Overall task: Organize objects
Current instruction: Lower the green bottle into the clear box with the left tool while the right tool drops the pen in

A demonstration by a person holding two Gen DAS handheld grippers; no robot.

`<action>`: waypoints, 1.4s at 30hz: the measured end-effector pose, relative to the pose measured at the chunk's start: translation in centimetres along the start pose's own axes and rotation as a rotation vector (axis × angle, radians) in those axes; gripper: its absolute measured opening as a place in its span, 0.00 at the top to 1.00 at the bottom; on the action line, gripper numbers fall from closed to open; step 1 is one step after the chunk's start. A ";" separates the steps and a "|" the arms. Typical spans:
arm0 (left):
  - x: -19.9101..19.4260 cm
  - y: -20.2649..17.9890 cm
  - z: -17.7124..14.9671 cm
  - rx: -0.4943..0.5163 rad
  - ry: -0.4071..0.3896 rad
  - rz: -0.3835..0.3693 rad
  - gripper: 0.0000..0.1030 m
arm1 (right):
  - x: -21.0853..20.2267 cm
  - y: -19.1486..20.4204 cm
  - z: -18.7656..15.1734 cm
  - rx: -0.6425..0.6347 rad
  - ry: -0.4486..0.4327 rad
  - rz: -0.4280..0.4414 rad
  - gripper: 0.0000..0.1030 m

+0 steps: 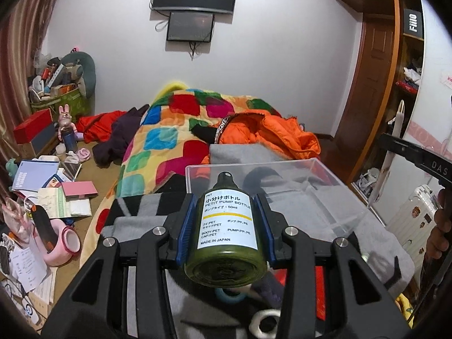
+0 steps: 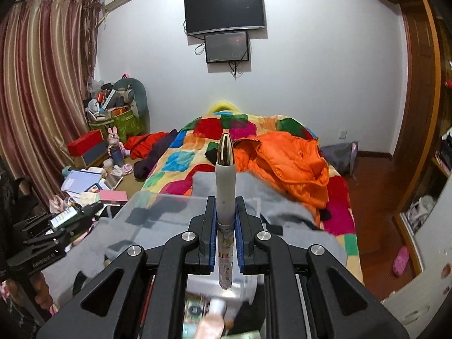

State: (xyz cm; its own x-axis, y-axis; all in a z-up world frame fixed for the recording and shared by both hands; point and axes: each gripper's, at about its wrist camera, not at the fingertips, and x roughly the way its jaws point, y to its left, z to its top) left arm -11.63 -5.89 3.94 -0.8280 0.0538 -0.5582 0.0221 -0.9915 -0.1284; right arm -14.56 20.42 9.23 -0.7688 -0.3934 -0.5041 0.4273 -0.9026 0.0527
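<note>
My left gripper (image 1: 227,220) is shut on a dark green pump bottle (image 1: 226,237) with a white label, held above the near edge of a clear plastic box (image 1: 310,197) that sits on a grey blanket. My right gripper (image 2: 225,234) is shut on a white pen-shaped tube with a gold tip (image 2: 225,175), pointing forward over the same clear box (image 2: 147,220). The right gripper with the tube also shows at the right in the left wrist view (image 1: 395,144). The left gripper with the bottle shows at the left in the right wrist view (image 2: 67,217).
A bed holds a colourful patchwork quilt (image 1: 166,141) and an orange jacket (image 1: 271,132). Papers, boxes and toys clutter the floor at the left (image 1: 50,186). A wooden wardrobe (image 1: 375,84) stands at the right. Small items lie below the grippers (image 2: 209,316).
</note>
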 end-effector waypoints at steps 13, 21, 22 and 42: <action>7.8 -1.1 -0.7 0.055 0.214 -0.066 0.60 | 9.4 2.7 -2.8 -0.235 0.236 -0.104 0.90; 9.7 -1.0 -1.0 0.050 0.276 -0.113 0.60 | 12.6 4.9 -4.4 -0.324 0.315 -0.065 0.90; 9.8 -1.0 -1.1 0.051 0.281 -0.115 0.60 | 13.0 5.0 -4.4 -0.322 0.328 -0.050 0.90; 5.8 -2.2 -1.0 0.108 0.200 -0.111 0.34 | 15.0 4.8 -5.1 -0.202 0.418 0.121 0.65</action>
State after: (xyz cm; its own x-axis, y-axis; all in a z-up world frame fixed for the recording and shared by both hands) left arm -15.91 -3.24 0.22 -0.6944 0.1753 -0.6979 -0.1321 -0.9844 -0.1158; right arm -21.59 11.08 -2.43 -0.4680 -0.3520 -0.8106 0.6177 -0.7863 -0.0152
